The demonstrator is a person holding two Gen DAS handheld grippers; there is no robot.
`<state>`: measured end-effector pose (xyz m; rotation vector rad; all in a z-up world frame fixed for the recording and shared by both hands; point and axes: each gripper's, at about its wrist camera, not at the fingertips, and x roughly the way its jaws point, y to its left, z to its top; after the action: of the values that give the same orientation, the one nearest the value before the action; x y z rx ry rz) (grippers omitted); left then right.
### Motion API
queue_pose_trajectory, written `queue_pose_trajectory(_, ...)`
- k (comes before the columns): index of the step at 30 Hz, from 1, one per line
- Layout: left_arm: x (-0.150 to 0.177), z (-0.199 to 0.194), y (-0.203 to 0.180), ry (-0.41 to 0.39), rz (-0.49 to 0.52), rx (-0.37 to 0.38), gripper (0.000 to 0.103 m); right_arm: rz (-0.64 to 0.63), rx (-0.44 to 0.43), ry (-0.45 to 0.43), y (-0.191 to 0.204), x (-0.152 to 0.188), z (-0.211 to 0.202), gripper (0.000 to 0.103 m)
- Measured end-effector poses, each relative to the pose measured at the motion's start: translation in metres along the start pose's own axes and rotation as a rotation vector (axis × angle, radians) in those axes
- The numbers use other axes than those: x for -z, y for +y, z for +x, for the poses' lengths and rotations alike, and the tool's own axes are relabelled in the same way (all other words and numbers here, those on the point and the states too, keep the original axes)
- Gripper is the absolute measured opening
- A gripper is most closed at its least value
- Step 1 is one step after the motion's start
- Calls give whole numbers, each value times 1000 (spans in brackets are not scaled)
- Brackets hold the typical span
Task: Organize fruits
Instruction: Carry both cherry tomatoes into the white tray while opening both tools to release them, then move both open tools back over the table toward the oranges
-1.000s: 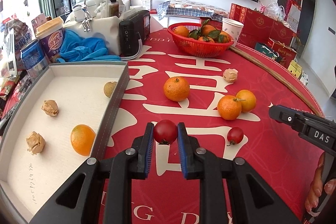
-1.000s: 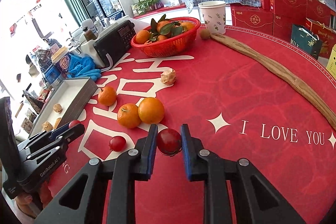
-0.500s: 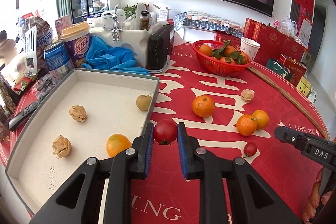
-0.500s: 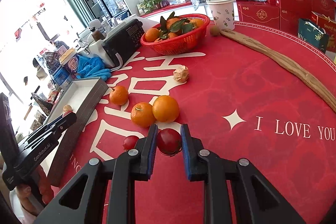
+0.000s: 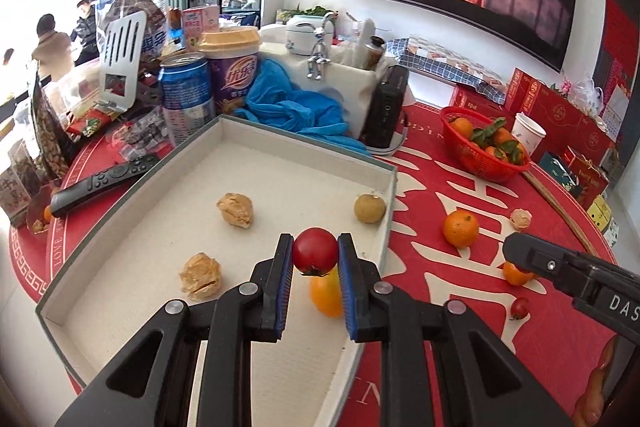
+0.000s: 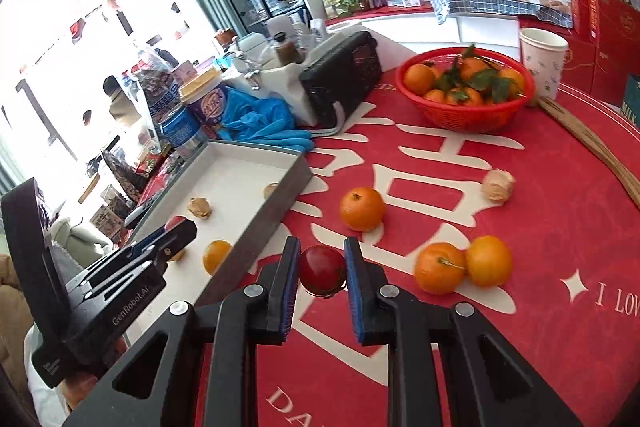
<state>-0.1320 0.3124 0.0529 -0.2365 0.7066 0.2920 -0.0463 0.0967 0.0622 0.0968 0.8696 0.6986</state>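
Note:
My left gripper (image 5: 315,259) is shut on a red cherry tomato (image 5: 315,250) and holds it above the white tray (image 5: 300,143), over an orange (image 5: 326,294) lying in it. The tray also holds two walnuts (image 5: 236,209) and a longan (image 5: 369,207). My right gripper (image 6: 322,269) is shut on another red cherry tomato (image 6: 322,268), above the red tablecloth just right of the tray's wall (image 6: 256,239). Loose oranges (image 6: 362,207) (image 6: 440,267) (image 6: 489,260) and a walnut (image 6: 498,185) lie on the cloth. A third small tomato (image 5: 519,308) lies on the cloth.
A red basket of oranges (image 6: 466,93) and a paper cup (image 6: 542,61) stand at the back. A black radio (image 6: 340,77), blue cloth (image 6: 260,121), cans, snack bags and a remote (image 5: 104,183) crowd the tray's far side. A long wooden stick (image 6: 592,147) lies right.
My left gripper has carried its tomato leftward from over the cloth to over the tray. My right gripper has moved left with its tomato toward the tray's edge.

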Motion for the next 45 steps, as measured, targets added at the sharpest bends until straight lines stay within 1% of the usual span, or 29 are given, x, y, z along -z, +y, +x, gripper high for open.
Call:
queue_pose_trajectory(2, 1, 2, 12, 8, -28, -20, 24, -18, -27, 19, 16, -6, 13, 23)
queue_pose_trajectory(8, 5, 7, 42, 37, -103, -62, 24, -18, -115, 91, 53, -15, 53, 23)
queue_pose_trajectory(15, 9, 14, 56, 66, -113, -98, 24, -49, -158, 130, 88, -17, 87, 23)
queue_pose_trajectory(21, 9, 16, 57, 67, -95, -133, 25, -68, -159, 173, 101, -12, 109, 23)
queue_pose_trajectory(24, 11, 16, 57, 65, -83, -150, 25, -62, -153, 198, 99, -6, 116, 23)
queue_pose_trajectory(28, 10, 16, 62, 68, -100, -150, 25, -74, -132, 190, 98, -5, 113, 23)
queue_pose_trajectory(31, 10, 15, 63, 65, -110, -160, 25, -62, -132, 196, 97, -7, 115, 23)
queue_pose_trajectory(33, 10, 16, 64, 71, -116, -161, 29, -49, -133, 193, 95, -8, 116, 23)
queue_pose_trajectory(34, 10, 16, 64, 73, -121, -160, 37, -48, -134, 190, 96, -9, 116, 23)
queue_pose_trajectory(35, 10, 15, 65, 72, -127, -160, 49, -49, -137, 189, 97, -9, 117, 23)
queue_pose_trajectory(36, 9, 14, 66, 67, -134, -162, 56, -51, -144, 189, 98, -10, 117, 24)
queue_pose_trajectory(37, 9, 12, 67, 58, -141, -165, 69, -51, -150, 191, 99, -10, 117, 24)
queue_pose_trajectory(38, 8, 10, 68, 47, -148, -169, 76, -51, -156, 191, 101, -10, 117, 24)
queue_pose_trajectory(40, 7, 3, 71, 17, -163, -187, 79, -53, -158, 184, 103, -11, 116, 30)
queue_pose_trajectory(41, 6, 1, 73, 3, -170, -191, 81, -54, -146, 173, 104, -12, 115, 41)
queue_pose_trajectory(42, 5, -1, 74, -5, -176, -197, 82, -49, -129, 161, 104, -14, 114, 57)
queue_pose_trajectory(43, 5, -1, 76, -8, -180, -205, 83, -36, -122, 152, 101, -15, 114, 64)
queue_pose_trajectory(44, 4, -1, 76, -5, -184, -209, 83, -20, -136, 148, 98, -16, 113, 73)
queue_pose_trajectory(45, 4, 0, 77, 0, -191, -204, 83, -2, -165, 150, 96, -18, 112, 85)
